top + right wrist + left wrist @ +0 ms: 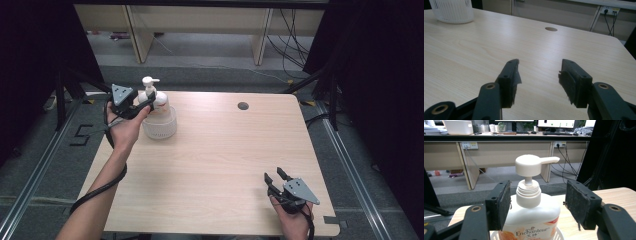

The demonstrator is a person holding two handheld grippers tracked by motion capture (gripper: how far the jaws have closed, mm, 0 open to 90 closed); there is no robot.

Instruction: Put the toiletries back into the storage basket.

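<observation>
left gripper agape, right gripper agape

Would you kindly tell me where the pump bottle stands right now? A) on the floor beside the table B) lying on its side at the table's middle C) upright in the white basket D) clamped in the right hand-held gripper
C: the pump bottle stands upright inside the white basket, as the high view shows.

White bottle, orange label

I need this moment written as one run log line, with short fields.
left gripper: open, either side of pump bottle | pump bottle: upright in white basket | right gripper: open, nothing between, over table
</observation>
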